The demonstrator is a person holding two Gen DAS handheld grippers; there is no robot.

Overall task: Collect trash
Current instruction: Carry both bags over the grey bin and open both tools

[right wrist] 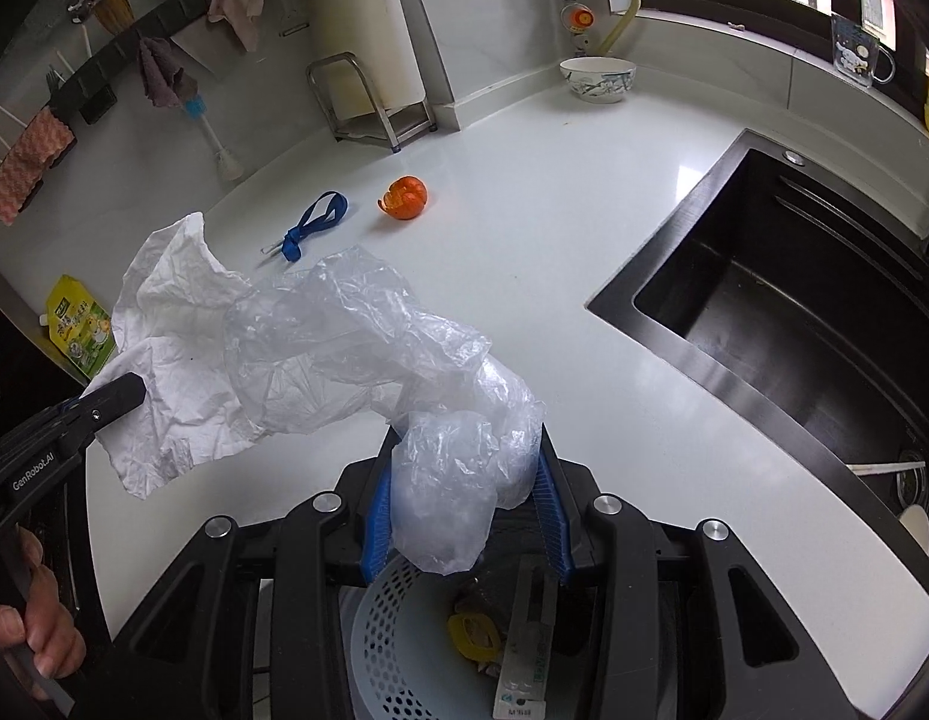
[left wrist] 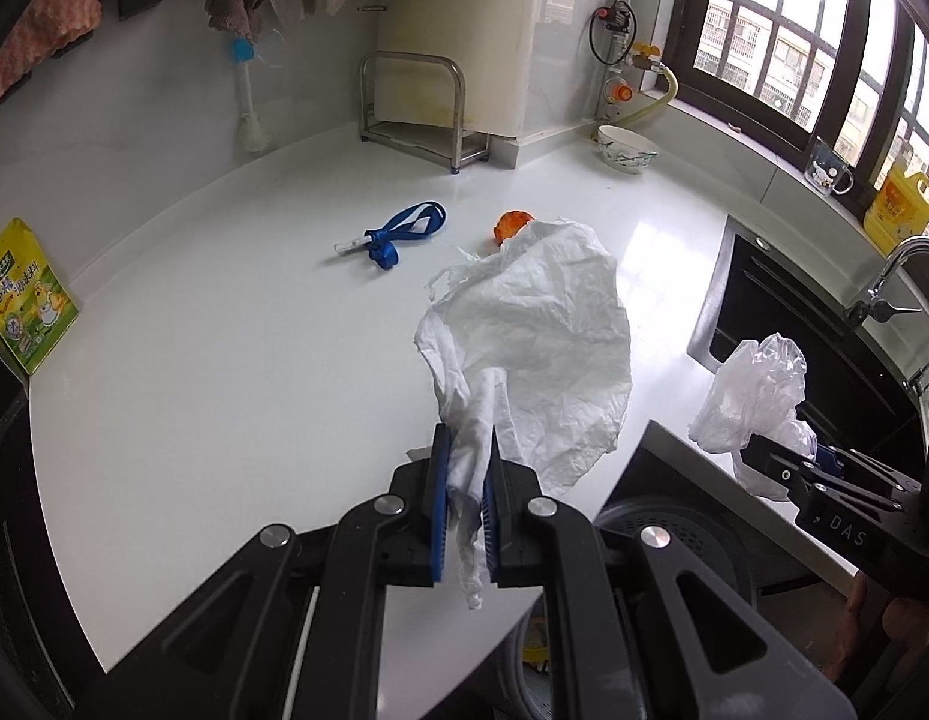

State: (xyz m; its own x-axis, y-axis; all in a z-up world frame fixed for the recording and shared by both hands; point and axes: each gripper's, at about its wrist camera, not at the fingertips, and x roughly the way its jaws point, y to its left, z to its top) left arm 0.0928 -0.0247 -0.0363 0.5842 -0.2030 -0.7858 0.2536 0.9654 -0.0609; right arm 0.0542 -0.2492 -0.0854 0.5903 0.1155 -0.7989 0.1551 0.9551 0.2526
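The left hand-held gripper [left wrist: 464, 516] is clamped tight on a crumpled white paper sheet [left wrist: 542, 336], held above the white desk [left wrist: 224, 360]. The right hand-held gripper [right wrist: 464, 498] pinches a crinkled clear plastic bag [right wrist: 368, 348] over a perforated pale bin [right wrist: 374, 630] at the desk's edge. An orange peel [right wrist: 405, 197] and blue ribbon [right wrist: 317, 222] lie on the desk.

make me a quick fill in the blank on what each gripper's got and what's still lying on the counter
1. The left gripper is shut on a crumpled white ____.
2. The right gripper holds a clear plastic bag above a perforated ____.
3. On the countertop, the orange peel lies beside a ____ strap.
4. A patterned bowl sits near the window, beyond the black ____.

Missing words: paper; trash basket; blue; sink
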